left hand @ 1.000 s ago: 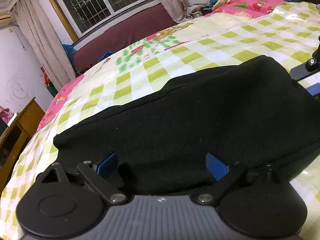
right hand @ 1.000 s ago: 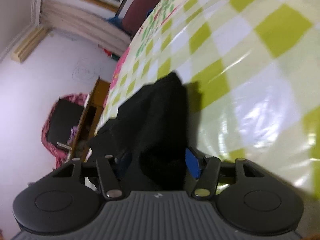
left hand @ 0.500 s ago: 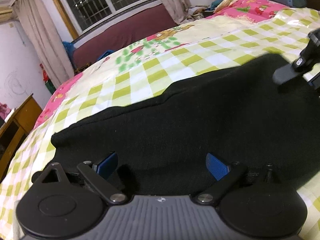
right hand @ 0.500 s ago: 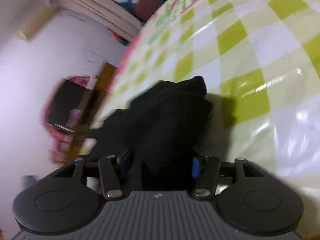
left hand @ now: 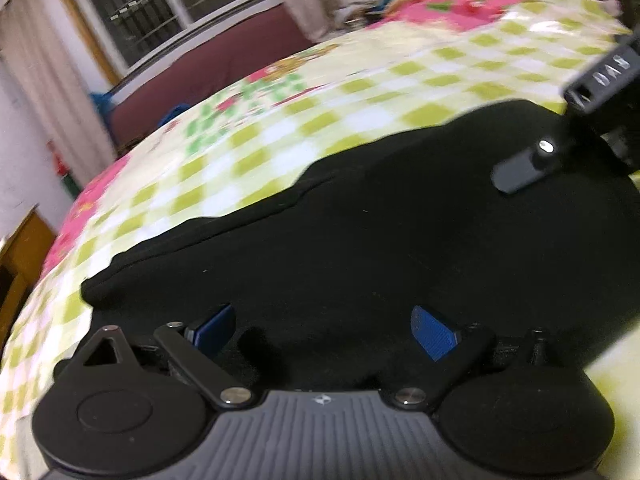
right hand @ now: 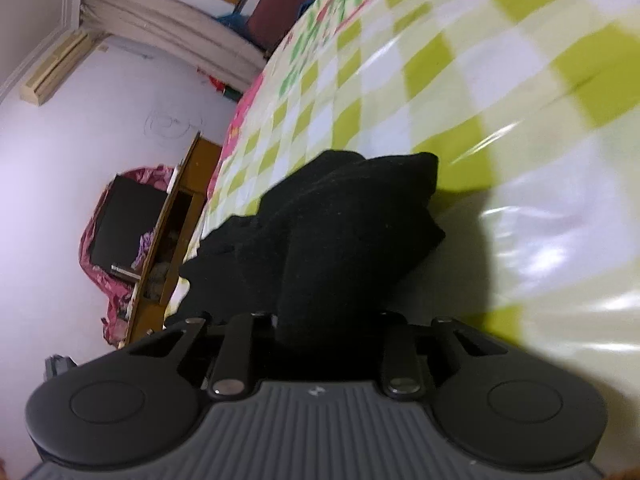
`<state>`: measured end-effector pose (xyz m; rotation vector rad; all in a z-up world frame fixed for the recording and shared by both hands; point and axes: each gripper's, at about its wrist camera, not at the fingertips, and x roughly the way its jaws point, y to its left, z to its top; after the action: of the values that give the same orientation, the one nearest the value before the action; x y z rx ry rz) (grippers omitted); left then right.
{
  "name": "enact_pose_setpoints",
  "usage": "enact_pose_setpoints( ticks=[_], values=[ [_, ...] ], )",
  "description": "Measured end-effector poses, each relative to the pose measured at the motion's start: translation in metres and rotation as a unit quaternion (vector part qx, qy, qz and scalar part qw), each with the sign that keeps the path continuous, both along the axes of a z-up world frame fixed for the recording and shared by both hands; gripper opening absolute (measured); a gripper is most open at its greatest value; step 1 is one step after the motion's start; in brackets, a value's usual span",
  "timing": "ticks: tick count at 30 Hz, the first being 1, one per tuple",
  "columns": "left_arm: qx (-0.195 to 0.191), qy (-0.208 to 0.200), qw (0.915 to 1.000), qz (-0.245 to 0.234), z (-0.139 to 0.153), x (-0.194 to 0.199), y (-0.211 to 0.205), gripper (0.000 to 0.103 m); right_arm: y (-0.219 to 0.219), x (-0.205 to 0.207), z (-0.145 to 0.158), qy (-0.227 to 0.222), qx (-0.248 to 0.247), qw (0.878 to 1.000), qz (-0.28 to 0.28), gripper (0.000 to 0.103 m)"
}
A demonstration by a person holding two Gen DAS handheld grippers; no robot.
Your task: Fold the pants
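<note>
Now the black pants [left hand: 360, 248] lie folded in a thick dark slab across the green-and-white checked bed [left hand: 280, 136], near its front edge, with 1 end bunched and lifted off the cover. The right claw [right hand: 328, 320] has just been closing and pinches that raised end, its pads hidden in the cloth. The left claw [left hand: 324, 332] stands spread, its 2 blue pads [left hand: 434, 338] apart over the near edge of the pants, not pressing them. Both claws tilt down toward the bed; the right claw shows at the far end of the pants in the left view.
</note>
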<state>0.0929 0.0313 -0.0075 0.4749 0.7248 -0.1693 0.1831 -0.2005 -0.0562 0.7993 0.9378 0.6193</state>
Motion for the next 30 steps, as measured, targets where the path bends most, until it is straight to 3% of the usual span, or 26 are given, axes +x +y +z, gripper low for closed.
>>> enact_pose_setpoints(
  ticks=[4,8,11,14,20,24,30],
  values=[
    [-0.033,0.020,0.9978,-0.054,-0.005,-0.014,-0.051,0.103,-0.052,-0.026,0.008,0.009,-0.041,0.998,-0.042,0.025],
    [-0.064,0.043,0.9896,-0.121,-0.009,-0.033,-0.098,0.103,-0.106,-0.060,0.024,0.030,-0.111,0.990,-0.085,0.025],
    [-0.060,0.026,0.9835,-0.169,0.000,-0.045,-0.121,0.103,-0.126,-0.084,0.046,0.022,-0.154,0.982,-0.104,0.025],
    [-0.048,-0.021,0.9801,-0.191,0.016,-0.042,-0.134,0.103,-0.139,-0.101,0.063,0.009,-0.181,0.976,-0.121,0.025],
    [-0.046,-0.057,0.9884,-0.133,0.013,0.017,-0.131,0.103,-0.162,-0.112,0.056,0.038,-0.168,0.973,-0.156,0.025],
    [-0.023,-0.014,0.9969,-0.074,-0.024,0.067,-0.125,0.103,-0.169,-0.114,0.049,0.060,-0.161,0.970,-0.173,0.025],
    [-0.001,-0.087,0.9945,-0.059,-0.022,0.046,-0.116,0.103,-0.147,-0.101,0.089,0.044,-0.191,0.967,-0.161,0.025]
  ],
)
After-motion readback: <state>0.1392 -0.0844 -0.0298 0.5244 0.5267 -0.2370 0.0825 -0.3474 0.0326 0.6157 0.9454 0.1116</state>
